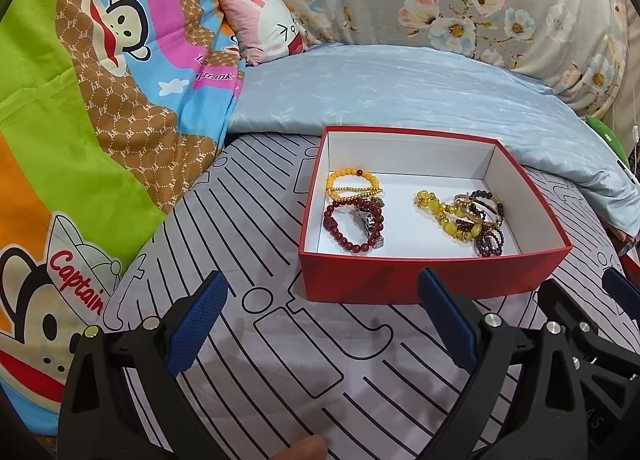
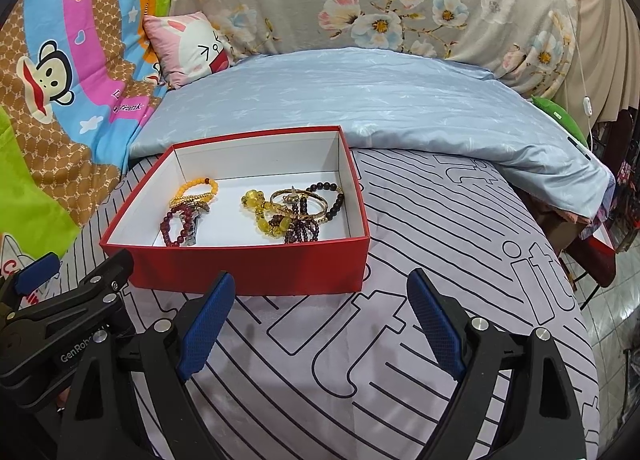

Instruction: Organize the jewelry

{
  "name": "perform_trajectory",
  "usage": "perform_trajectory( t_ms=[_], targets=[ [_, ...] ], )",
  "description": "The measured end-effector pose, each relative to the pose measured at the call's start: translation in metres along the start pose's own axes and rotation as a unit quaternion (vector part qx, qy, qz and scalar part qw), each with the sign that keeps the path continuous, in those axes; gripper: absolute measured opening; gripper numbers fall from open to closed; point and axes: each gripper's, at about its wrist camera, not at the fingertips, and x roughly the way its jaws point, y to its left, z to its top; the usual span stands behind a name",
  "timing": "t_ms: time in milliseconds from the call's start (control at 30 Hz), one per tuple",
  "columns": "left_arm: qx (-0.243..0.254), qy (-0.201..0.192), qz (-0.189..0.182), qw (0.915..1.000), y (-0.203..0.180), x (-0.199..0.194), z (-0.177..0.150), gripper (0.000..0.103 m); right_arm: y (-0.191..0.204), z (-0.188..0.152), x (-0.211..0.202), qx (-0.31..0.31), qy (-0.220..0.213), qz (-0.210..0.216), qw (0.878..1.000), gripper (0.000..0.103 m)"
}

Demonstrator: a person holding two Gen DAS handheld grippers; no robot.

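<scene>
on your far left the cartoon monkey quilt (image 1: pixel 100 107) is heaped up, with a small pink cushion (image 1: pixel 264 27) behind it. next comes your left gripper (image 1: pixel 324 324), hanging over the striped bedsheet (image 1: pixel 328 372) with its jaws spread wide and nothing between the blue pads (image 1: pixel 196 332); it grasps nothing. just beyond it sits the red box (image 1: pixel 420 280), lidless, white inside, resting on the sheet.

inside the box the jewelry lies in two loose heaps, well apart. the left heap (image 1: pixel 356 211) has an orange bead bracelet, a gold chain, a dark red bead bracelet and what looks like a watch. the right heap (image 1: pixel 468 215) tangles yellow beads, gold bangles and dark purple beads together.

to the right, your right gripper (image 2: pixel 320 324) hovers over the sheet near the box's front wall, jaws likewise released and empty. a folded pale blue blanket (image 2: pixel 400 99) lies behind the box.

as i judge it, every visible piece is already in the box, and no jewelry shows on the sheet. what may remain is untangling the right heap, or closing the box; what looks like a red lid (image 2: pixel 606 256) sits at the far right edge.
</scene>
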Motion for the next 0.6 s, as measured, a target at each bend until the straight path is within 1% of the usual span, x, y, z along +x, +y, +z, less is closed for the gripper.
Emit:
perform_trajectory(
  t_ms=[600],
  targets=[
    [0.000, -0.001, -0.005, 1.0000, -0.0012, 0.0020, -0.0010, 0.091, 0.0025, 0.0000, -0.0008, 0.003, -0.001, 0.002, 1.000, 0.084]
  ],
)
